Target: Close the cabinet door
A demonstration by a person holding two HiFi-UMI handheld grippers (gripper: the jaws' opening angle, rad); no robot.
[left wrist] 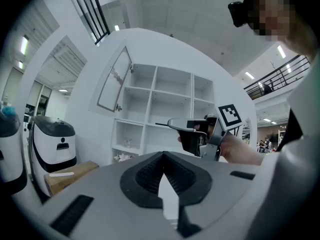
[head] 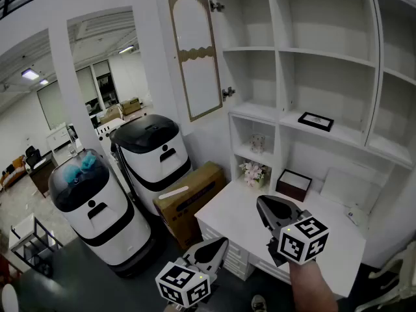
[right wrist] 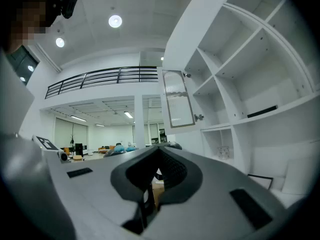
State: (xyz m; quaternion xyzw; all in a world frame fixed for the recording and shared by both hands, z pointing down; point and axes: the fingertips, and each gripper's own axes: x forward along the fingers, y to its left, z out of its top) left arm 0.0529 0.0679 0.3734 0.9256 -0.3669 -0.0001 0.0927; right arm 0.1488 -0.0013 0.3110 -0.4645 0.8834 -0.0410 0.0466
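Observation:
The cabinet door (head: 197, 57), a tall wood-trimmed frame with an arched pane, stands swung wide open at the left of the white shelving (head: 325, 64), hanging from two hinges on its right edge. It also shows in the left gripper view as the door (left wrist: 114, 86) and in the right gripper view as the door (right wrist: 178, 99). My left gripper (head: 220, 243) is low over the floor, shut and empty, well short of the door. My right gripper (head: 262, 202) hovers above the white desk, shut with nothing held. Both point level toward the shelving.
Below the door stand two white-and-black round machines (head: 156, 151) (head: 94, 207) and a cardboard box (head: 192, 197). A white desk (head: 227, 216) carries a dark box (head: 294, 184) and flowers (head: 253, 172). A flat picture frame (head: 316, 120) lies on a shelf.

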